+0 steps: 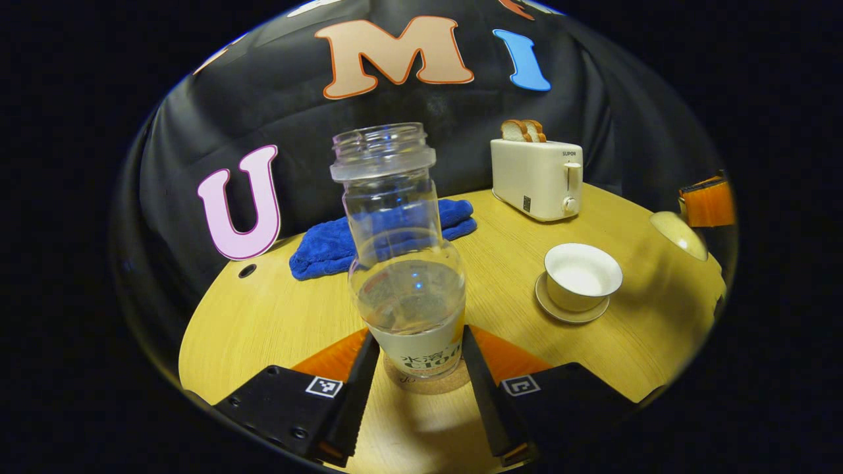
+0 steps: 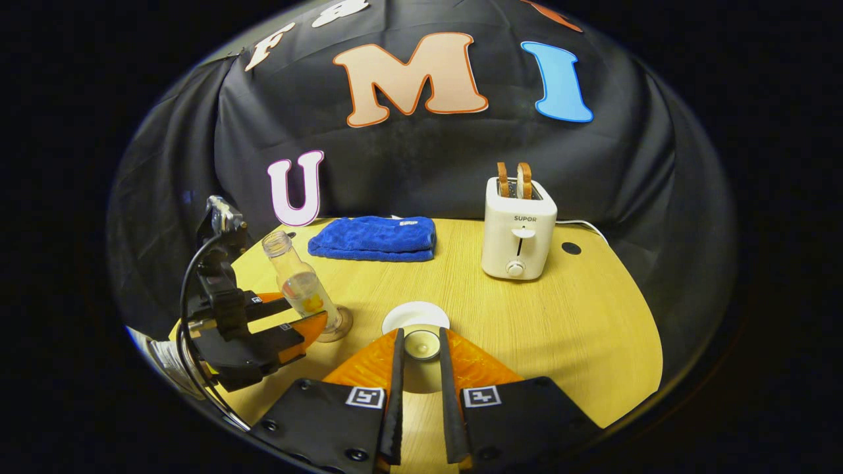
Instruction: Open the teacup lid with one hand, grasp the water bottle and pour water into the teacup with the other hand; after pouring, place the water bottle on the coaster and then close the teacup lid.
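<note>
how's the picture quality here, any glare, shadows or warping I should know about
Left gripper view: sharp; small glints on the water bottle, its shadow falling toward the camera, table edge bowed by fisheye. Right gripper view: evenly lit, toaster crisp, soft shadow under the lid.

Left hand-held gripper: black body, orange wedges, square markers, looping black cable.
</note>
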